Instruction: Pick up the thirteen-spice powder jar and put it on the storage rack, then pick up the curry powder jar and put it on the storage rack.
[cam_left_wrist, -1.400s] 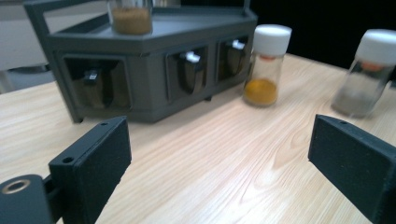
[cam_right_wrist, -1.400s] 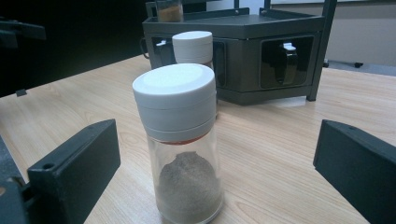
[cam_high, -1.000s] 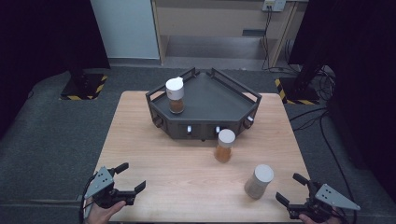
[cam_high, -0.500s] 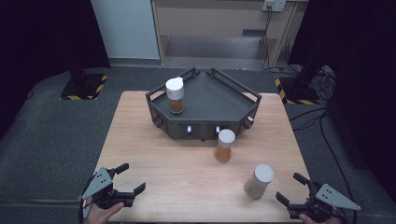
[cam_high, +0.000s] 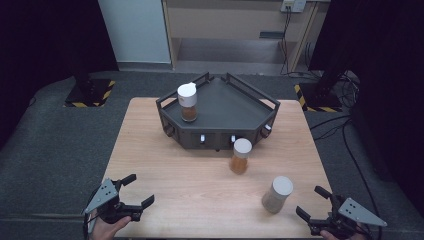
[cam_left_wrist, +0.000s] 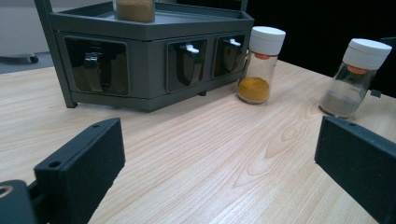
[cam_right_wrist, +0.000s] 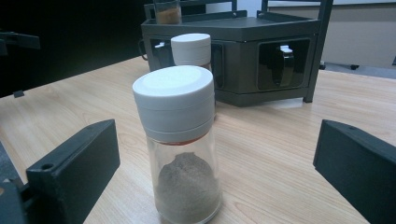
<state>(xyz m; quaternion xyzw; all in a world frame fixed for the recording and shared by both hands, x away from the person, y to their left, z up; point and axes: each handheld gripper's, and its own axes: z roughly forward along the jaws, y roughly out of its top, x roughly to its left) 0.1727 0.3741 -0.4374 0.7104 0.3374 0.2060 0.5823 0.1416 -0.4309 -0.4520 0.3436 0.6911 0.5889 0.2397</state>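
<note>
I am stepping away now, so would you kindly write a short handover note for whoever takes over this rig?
Left gripper: open, empty, jaws just been opening, near table edge.
Right gripper: open, empty, facing the grey-powder jar close ahead.
Rack: one brown-spice jar stands on its tray.
Orange-spice jar stands on the table before the rack.
Likely left: move both table jars onto the rack.
</note>
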